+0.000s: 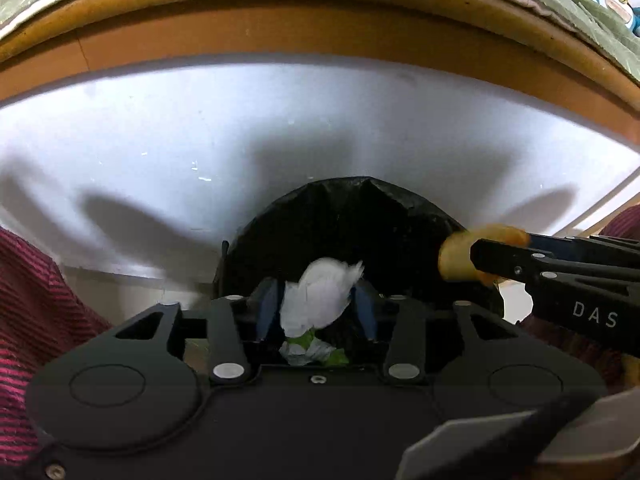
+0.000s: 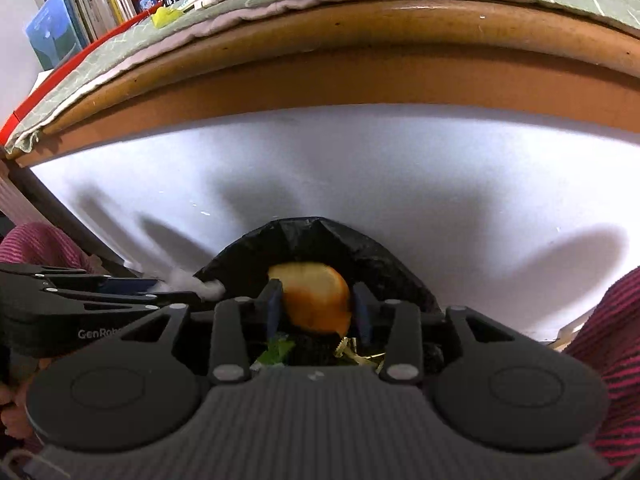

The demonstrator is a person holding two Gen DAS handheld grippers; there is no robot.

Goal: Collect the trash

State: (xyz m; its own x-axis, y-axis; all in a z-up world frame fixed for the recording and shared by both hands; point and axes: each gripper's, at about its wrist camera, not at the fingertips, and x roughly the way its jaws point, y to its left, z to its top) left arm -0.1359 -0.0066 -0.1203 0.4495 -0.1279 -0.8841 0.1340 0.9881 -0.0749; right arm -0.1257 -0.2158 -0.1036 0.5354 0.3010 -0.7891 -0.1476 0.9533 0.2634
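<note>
**Both items over the bin, release under way or imminent**

Left gripper (image 1: 316, 304): jaws part-open with a crumpled white tissue (image 1: 320, 296) between the blue pads; no clear gap shows on the 9 o'clock side, a slight one at 3 o'clock; whether the pads press on it I cannot tell. The tissue sits directly above the black-lined bin (image 1: 360, 216), its long axis running roughly 6 to 12 o'clock, the frayed tip pointing toward 1 o'clock.

Right gripper (image 2: 316, 304): jaws likewise part-open around an orange peel (image 2: 314, 298); the peel fills the span between the pads, contact uncertain. Its curved long axis runs from 11 toward 5 o'clock, rind side outward; it too hangs over the bin mouth.

Progress, as judged: green and white scraps and gold foil already lie in the bin below, so earlier collection appears done; these two pieces are carried to the drop point but not yet seen inside. On the table (image 2: 400, 24) at 12 o'clock, a yellow scrap (image 2: 166, 16) lies on the cloth and may remain to be collected.
</note>
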